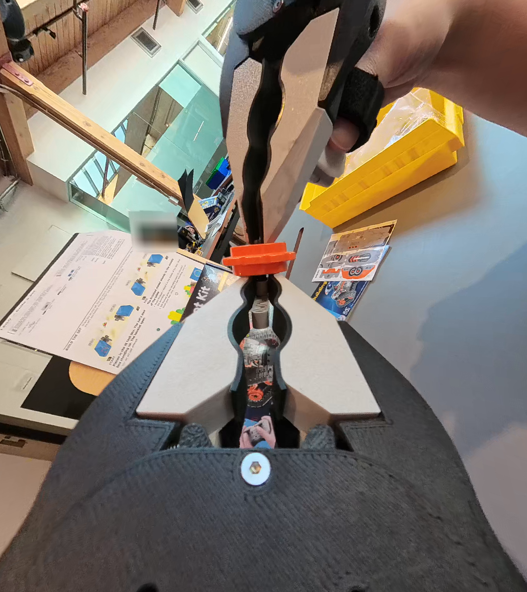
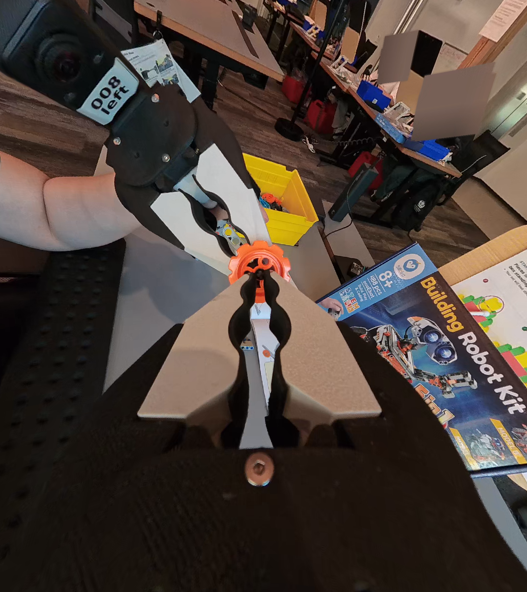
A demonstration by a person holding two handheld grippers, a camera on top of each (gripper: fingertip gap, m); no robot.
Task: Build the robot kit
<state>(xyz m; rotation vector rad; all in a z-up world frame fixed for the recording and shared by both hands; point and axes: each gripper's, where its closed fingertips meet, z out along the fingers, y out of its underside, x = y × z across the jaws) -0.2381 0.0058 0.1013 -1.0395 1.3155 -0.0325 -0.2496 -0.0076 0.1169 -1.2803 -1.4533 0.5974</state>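
An orange gear [image 1: 259, 259] is held in the air between my two grippers. My left gripper [image 1: 260, 282] is shut on a small grey rod-like part [image 1: 260, 315] that ends at the gear's underside. My right gripper [image 1: 257, 238] comes in from above with its tips on the gear's other face. In the right wrist view my right gripper [image 2: 259, 278] is shut on a small black pin [image 2: 259, 273] at the hub of the gear [image 2: 257, 261]. The left gripper [image 2: 239, 245] reaches in from the upper left, holding a grey piece with yellow spots [image 2: 228, 232].
A yellow bin [image 2: 288, 205] with loose parts stands on the grey table [image 1: 480, 288] behind the gear. A blue kit box [image 2: 432, 352] lies to the right, a printed instruction sheet [image 1: 95, 298] beyond it. A sticker sheet [image 1: 352, 256] and booklet lie near the bin [image 1: 400, 153]. My left and right fingertips are right by each other.
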